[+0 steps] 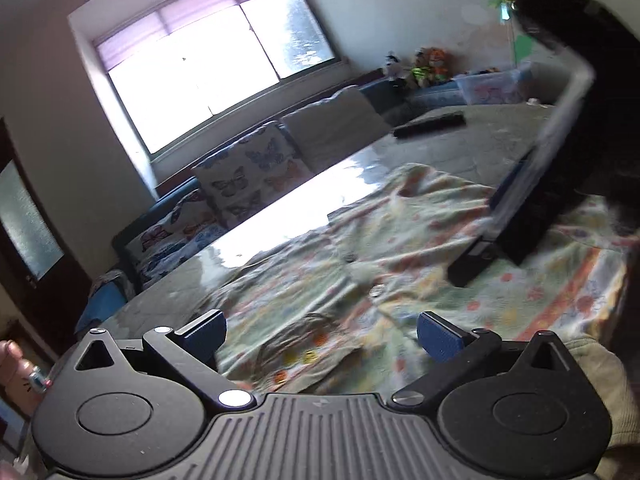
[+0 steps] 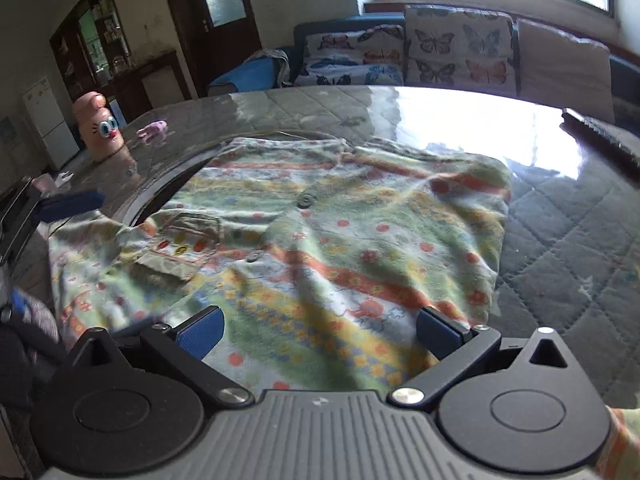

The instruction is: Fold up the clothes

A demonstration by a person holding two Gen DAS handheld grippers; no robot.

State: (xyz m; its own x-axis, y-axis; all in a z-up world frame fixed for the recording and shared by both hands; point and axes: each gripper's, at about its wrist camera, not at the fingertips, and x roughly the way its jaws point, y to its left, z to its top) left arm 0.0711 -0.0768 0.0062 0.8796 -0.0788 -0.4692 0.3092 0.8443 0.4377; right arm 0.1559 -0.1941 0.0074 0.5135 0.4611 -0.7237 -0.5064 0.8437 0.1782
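Observation:
A short-sleeved shirt (image 2: 320, 240), printed in green, orange and yellow with a buttoned front and a chest pocket (image 2: 180, 244), lies spread face up on the glossy quilted table (image 2: 560, 240). My right gripper (image 2: 318, 330) is open just above the shirt's near hem, with cloth showing between the blue pads. My left gripper (image 1: 320, 336) is open too, low over the rumpled shirt (image 1: 360, 264) near its pocket side. The right tool's fingers (image 1: 472, 260) appear blurred over the shirt in the left wrist view. One blue finger (image 2: 72, 202) of the left tool shows at the left edge of the right wrist view.
A pink figurine with eyes (image 2: 98, 128) and a small pink object (image 2: 152, 130) stand on the table's far left. A dark flat object (image 1: 430, 124) lies at the far side. A sofa with butterfly cushions (image 2: 448, 48) lines the wall under the window (image 1: 208, 64).

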